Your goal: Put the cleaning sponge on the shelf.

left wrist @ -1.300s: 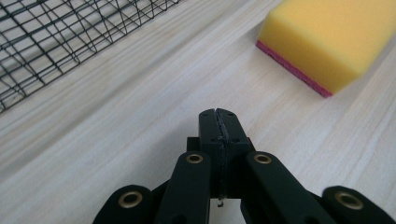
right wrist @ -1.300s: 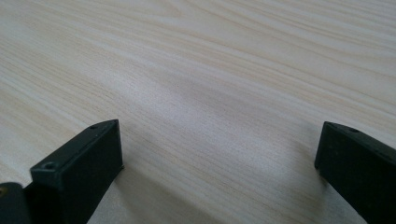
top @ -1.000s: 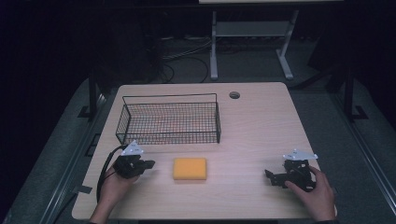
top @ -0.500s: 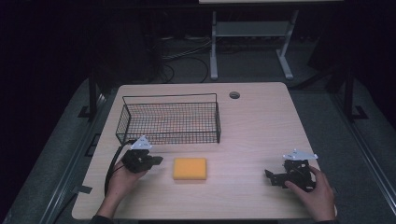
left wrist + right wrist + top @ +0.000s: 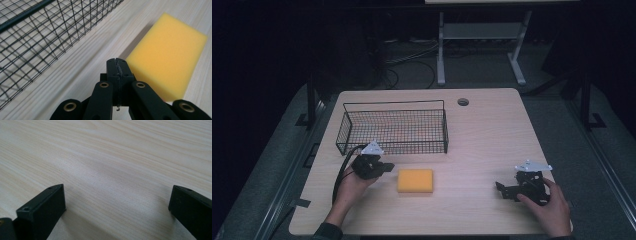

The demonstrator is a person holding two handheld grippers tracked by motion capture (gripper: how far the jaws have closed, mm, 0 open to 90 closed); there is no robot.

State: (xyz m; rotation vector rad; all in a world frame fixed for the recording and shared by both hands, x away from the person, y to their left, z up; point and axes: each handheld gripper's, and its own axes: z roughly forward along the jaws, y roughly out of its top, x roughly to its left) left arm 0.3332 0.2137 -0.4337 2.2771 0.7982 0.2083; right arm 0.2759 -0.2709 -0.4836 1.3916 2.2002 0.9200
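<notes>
Since the sponge [image 5: 415, 180] looks like plain open foam, I am judging it to be very light, soft and easily squashed, dry enough not to slip, and in no danger of breaking. It is lying flat on the surface [image 5: 492, 135], near the front edge and left of centre, just in front of the basket [image 5: 394, 126] and apart from it. I am reading the short left edge as the best place to take hold, since that edge is facing my left tongs [image 5: 384, 167]; a light pinch across its thickness, or across its near and far long sides, should be enough, because a hard squeeze would only crush the foam and let it spring out.

My left tongs are sitting just left of the sponge, not touching it, and in the left gripper view I am seeing them [image 5: 117, 65] clenched tight with nothing between them, so they would need releasing before any grab. My right tongs [image 5: 504, 189] are resting far off on the right side of the surface, and in the right gripper view I am seeing them [image 5: 117, 202] spread wide over bare wood, holding nothing.

Counting up, I am finding one sponge, one wire basket with nothing in it, and two tongs.
</notes>
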